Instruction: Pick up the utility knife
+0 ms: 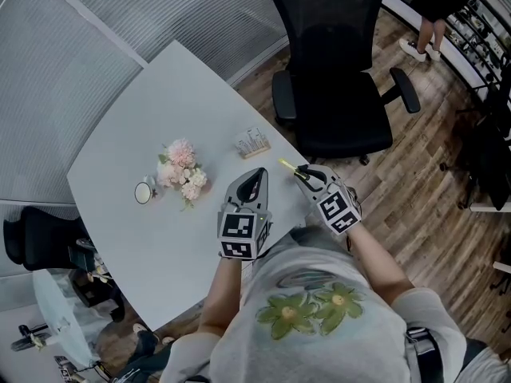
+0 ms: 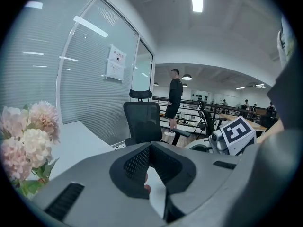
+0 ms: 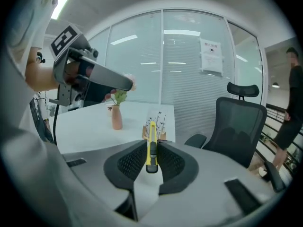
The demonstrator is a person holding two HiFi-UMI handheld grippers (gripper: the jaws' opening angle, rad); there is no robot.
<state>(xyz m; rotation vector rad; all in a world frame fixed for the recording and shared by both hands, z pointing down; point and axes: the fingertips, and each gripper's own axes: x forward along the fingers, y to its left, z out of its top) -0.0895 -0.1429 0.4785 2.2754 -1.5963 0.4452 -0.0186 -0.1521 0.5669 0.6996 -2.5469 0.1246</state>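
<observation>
A slim yellow utility knife point(image 3: 151, 147) with a black slider stands between the pads of my right gripper point(image 3: 151, 144), which is shut on it. Its tip sticks out past the fingertips. In the head view the knife point(image 1: 288, 167) is held in the air over the near right edge of the white table point(image 1: 152, 102), in the right gripper point(image 1: 306, 176). My left gripper point(image 1: 259, 174) hovers just to its left over the table. In the left gripper view its fingertips point(image 2: 150, 145) meet with nothing between them.
Pink flowers in a small vase point(image 1: 182, 171) and a round white object point(image 1: 144, 192) sit mid-table. A card holder point(image 1: 252, 143) stands near the table's far edge. A black office chair point(image 1: 331, 78) is beyond the table. A person point(image 1: 431, 14) stands at the far right.
</observation>
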